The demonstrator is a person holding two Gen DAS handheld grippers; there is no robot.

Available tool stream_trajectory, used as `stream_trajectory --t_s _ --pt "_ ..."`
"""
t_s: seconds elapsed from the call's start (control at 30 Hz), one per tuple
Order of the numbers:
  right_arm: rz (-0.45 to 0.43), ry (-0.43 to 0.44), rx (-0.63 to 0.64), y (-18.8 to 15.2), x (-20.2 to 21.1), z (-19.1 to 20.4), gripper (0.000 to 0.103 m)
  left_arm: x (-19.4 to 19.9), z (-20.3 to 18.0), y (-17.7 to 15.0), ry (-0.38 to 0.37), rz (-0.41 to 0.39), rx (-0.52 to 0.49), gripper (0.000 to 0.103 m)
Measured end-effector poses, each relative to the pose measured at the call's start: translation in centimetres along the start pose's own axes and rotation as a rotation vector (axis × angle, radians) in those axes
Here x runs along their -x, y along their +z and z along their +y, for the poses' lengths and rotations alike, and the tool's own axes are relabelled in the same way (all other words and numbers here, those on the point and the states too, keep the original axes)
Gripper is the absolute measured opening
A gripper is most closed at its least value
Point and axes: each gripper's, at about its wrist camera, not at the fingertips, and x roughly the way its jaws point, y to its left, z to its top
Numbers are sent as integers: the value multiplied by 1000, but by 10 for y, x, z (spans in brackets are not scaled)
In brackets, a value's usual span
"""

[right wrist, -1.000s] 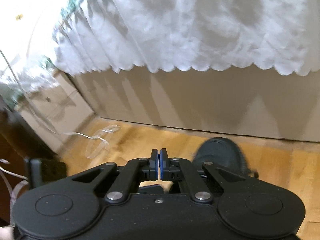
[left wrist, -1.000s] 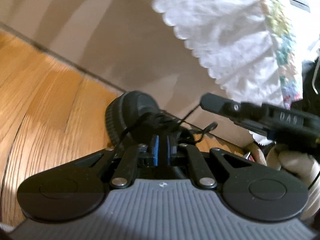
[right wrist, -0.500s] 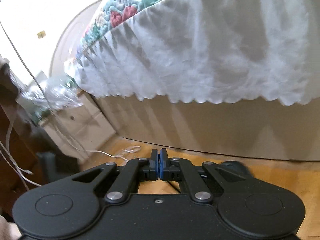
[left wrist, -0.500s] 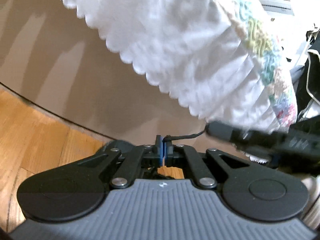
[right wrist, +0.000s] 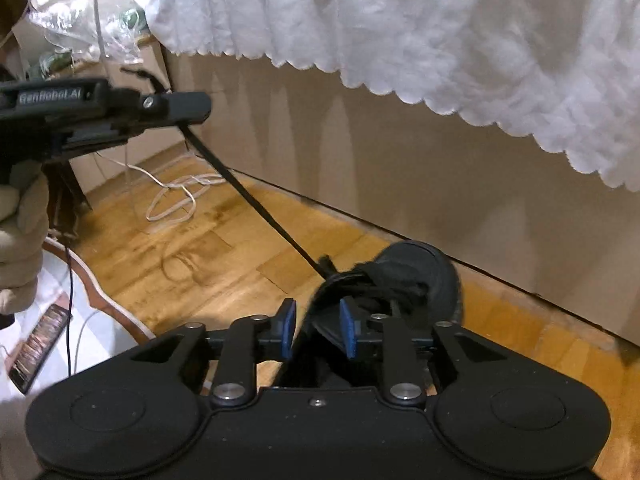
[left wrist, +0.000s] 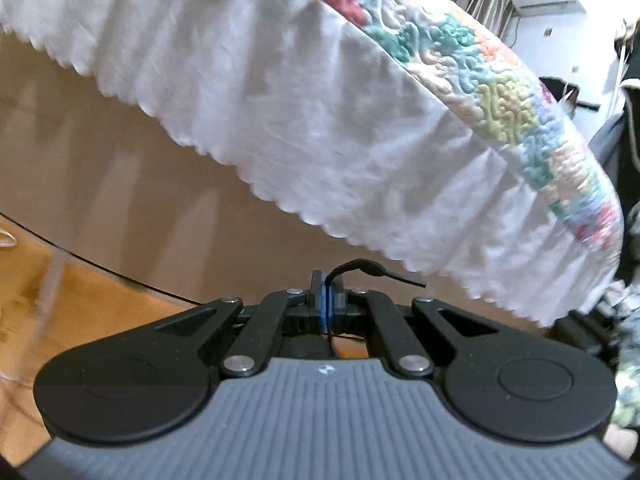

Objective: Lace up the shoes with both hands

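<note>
In the left wrist view my left gripper [left wrist: 325, 298] is shut on a black shoelace [left wrist: 372, 268], whose free end curls out to the right past the blue pads. The right wrist view shows the black shoe [right wrist: 416, 276] on the wooden floor near the bed base. From it the shoelace [right wrist: 256, 208] runs taut, up and to the left, into my left gripper [right wrist: 202, 106], held high by a gloved hand [right wrist: 20, 232]. My right gripper [right wrist: 318, 330] is open just above the shoe's rear opening, with the shoe's collar showing between its pads.
A white scalloped bed skirt [right wrist: 440, 40] under a colourful quilt [left wrist: 500, 100] hangs over the beige bed base [right wrist: 400, 168]. A white cable [right wrist: 172, 196] lies coiled on the floor at left. A flat dark device [right wrist: 38, 344] rests on a white surface at lower left.
My left gripper closed on the lace and rose, pulling it taut; the shoe left its view. My right gripper, shut before, has opened and dropped down over the shoe.
</note>
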Motion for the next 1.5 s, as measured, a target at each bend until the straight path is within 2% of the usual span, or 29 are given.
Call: stream_trajectory --t_s 0.1,0.2,0.3,0.37,0.47,0.6,0.67,0.7,0.83,1.0,1.07,1.2,1.3,1.43,1.5 --pt "-13 -31 66 -2 -2 11 33 8 16 -9 -2 58 104 0" --pt "-45 -53 73 -4 -2 12 34 6 26 -28 -13 165 178 0" --pt "-58 -69 42 -3 -4 4 36 -3 31 -53 -1 293 204 0" --pt "-73 -70 4 -3 -5 -2 36 -14 40 -72 -1 394 267 0" --pt "-101 -37 -66 -4 -6 -10 36 -29 46 -98 -15 491 327 0" --pt "-117 74 -57 5 -11 -1 35 -44 42 -113 -38 530 322 0" --pt "-66 113 0 13 -23 14 35 -49 39 -117 -49 545 320 0" --pt "-3 127 33 18 -35 24 35 -52 39 -120 -56 555 329 0" --pt "252 61 80 14 -83 48 35 -56 47 -129 -25 608 381 1" --pt "276 96 13 6 -83 45 35 -47 56 -128 90 668 211 2" --pt "277 87 31 5 -83 48 35 -42 60 -126 120 672 177 3" --pt "295 43 126 -3 -84 68 36 -35 70 -118 159 656 153 4" --pt "314 3 247 -14 -80 85 45 -30 71 -105 178 625 116 11" --pt "340 -63 371 -24 -78 102 47 -26 70 -99 241 619 -8 11" --pt "344 -92 424 -29 -76 106 47 -30 66 -99 240 620 -74 11"
